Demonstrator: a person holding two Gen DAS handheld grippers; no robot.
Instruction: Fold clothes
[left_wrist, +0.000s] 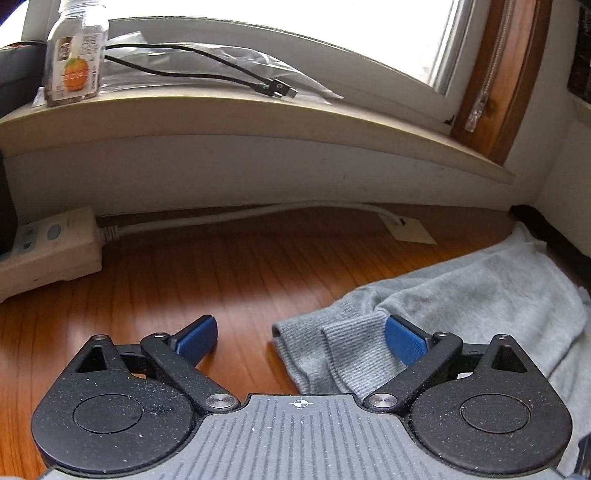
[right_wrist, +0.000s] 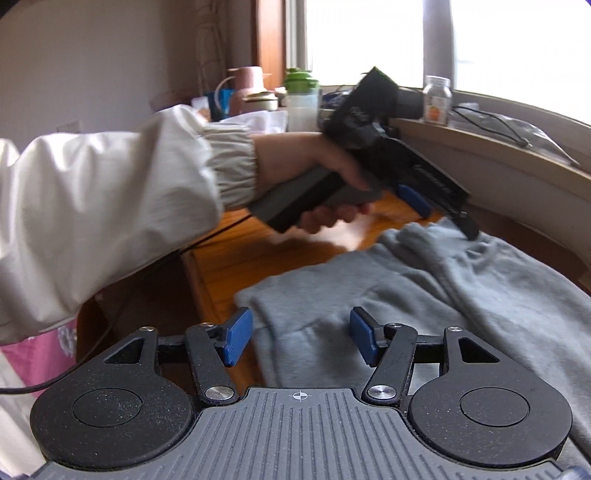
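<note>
While both grippers hung over the wooden table (left_wrist: 207, 273), the grey garment (right_wrist: 480, 295) lay spread on its top, and it served as the landmark for all else. Nearest in the right wrist view, the right gripper (right_wrist: 301, 339) stood with its jaws apart, nothing pressed between the blue pads (right_wrist: 234, 341); the near folded edge of the garment lay just beneath them. Nearest in the left wrist view, the left gripper (left_wrist: 301, 339) was spread wide, its right pad touching or just over the garment's ribbed cuff (left_wrist: 354, 347), with nothing clamped. Beyond the garment's near edge in the right wrist view, a hand (right_wrist: 325, 173) in a white sleeve (right_wrist: 110, 206) held that left gripper at the garment's far end. Left of the garment sat a power strip (left_wrist: 48, 251) by the wall. Past the garment, on the windowsill (left_wrist: 258, 110), stood a clear jar (left_wrist: 75, 55) beside a black cable (left_wrist: 207, 70).
</note>
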